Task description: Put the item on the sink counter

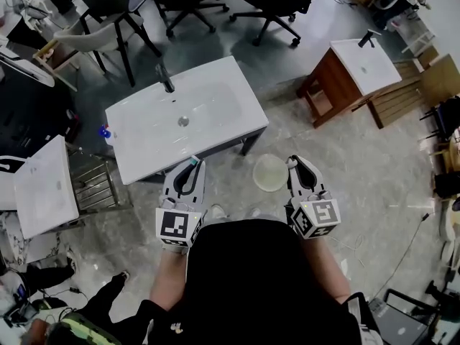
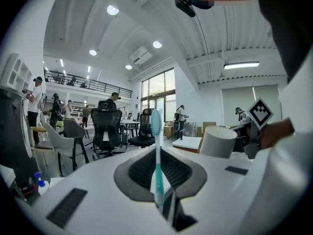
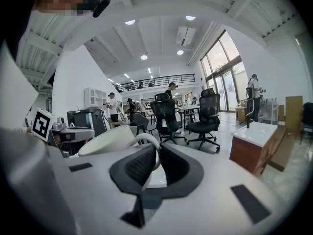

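The white sink counter [image 1: 147,146] with a dark faucet [image 1: 165,77] stands just ahead of me. My left gripper [image 1: 191,167] hovers over its front edge, shut on a teal and white toothbrush [image 1: 190,177]. In the left gripper view the toothbrush [image 2: 157,151] stands upright, bristles up, pinched low on its handle by that gripper [image 2: 158,182]. My right gripper [image 1: 293,164] is over the floor to the right of the counter, shut on the handle of a white cup [image 1: 270,172]. In the right gripper view the cup [image 3: 110,140] lies to the left of that gripper [image 3: 155,166].
A second basin on a wooden cabinet [image 1: 363,65] stands at the right rear. Another white counter [image 1: 42,187] and a wire rack [image 1: 97,182] are at the left. A blue bottle [image 1: 106,131] sits by the counter's left edge. Office chairs [image 1: 108,20] crowd the far side.
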A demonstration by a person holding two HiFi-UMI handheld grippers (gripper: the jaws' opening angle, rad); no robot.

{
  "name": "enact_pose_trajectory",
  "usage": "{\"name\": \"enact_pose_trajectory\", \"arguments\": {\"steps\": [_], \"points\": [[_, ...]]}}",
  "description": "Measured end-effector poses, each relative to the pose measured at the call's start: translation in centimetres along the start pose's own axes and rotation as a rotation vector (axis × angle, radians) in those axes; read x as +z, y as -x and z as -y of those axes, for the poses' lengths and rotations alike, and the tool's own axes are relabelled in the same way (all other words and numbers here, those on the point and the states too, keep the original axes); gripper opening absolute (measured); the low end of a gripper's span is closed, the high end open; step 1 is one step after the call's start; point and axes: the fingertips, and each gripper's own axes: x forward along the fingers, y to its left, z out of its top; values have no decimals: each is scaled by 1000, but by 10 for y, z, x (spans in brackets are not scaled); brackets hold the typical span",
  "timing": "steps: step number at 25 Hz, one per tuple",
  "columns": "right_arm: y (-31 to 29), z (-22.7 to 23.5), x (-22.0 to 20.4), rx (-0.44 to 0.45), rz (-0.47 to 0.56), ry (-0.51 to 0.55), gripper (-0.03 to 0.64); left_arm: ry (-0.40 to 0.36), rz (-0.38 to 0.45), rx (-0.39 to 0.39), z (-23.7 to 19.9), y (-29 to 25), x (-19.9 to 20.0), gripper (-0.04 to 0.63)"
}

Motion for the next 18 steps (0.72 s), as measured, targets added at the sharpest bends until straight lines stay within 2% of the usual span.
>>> {"name": "enact_pose_trajectory", "arguments": {"steps": [9, 11, 18], "points": [[-17, -31, -21, -43, -52, -4, 48, 15, -35, -16, -49, 24, -23, 40], [-22, -32, -22, -41, -60, -6, 48, 31, -51, -8, -56, 25, -29, 40], [-63, -17, -22, 0, -73, -19, 48, 10, -70, 23, -71, 1, -29, 40]]}}
